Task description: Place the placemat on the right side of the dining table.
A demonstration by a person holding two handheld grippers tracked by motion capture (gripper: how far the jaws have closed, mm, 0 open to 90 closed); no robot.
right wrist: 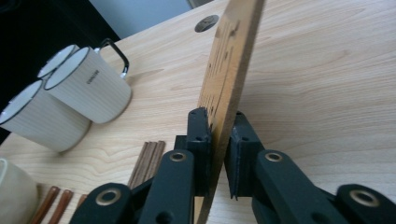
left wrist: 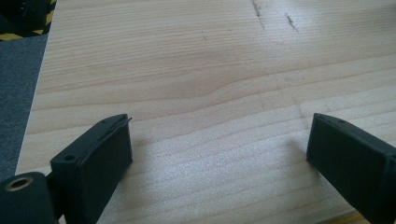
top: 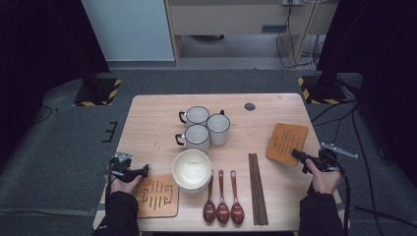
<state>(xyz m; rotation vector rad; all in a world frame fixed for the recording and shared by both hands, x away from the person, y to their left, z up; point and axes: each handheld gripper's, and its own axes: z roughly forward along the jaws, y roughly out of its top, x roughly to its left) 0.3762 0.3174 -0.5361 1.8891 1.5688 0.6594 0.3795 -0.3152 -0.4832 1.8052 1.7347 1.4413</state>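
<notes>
High view, table: a pale wooden table (top: pixel 147 123) filled the middle of the frame.
High view, right gripper: the right gripper (top: pixel 298 155) sat at the lower right, its tips on the near edge of a square brown wooden coaster with slotted lines (top: pixel 286 142), which lay right of centre.
High view, left gripper: the left gripper (top: pixel 143 169) sat at the lower left, just beside a second square brown wooden coaster (top: pixel 157 199) at the bottom edge.
High view, other things: three white enamel mugs with dark rims (top: pixel 204 125) stood above centre; a cream round bowl (top: pixel 192 169) stood below them; three dark brown wooden spoons (top: pixel 223 206) and a bundle of dark wooden chopsticks (top: pixel 257 187) lay lower centre.
Left gripper view: the left gripper (left wrist: pixel 219 154) had its jaws wide apart at the bottom corners, with bare table (left wrist: pixel 196 70) between them.
Right gripper view, hold: the right gripper (right wrist: pixel 219 149) had its jaws clamped on the slotted coaster (right wrist: pixel 231 60), which ran up the centre, edge-on.
Right gripper view, surroundings: the mugs (right wrist: pixel 70 93) stood at the left, the chopsticks (right wrist: pixel 147 161) and spoons (right wrist: pixel 53 203) at the lower left, the bowl (right wrist: pixel 14 196) in the bottom left corner.
</notes>
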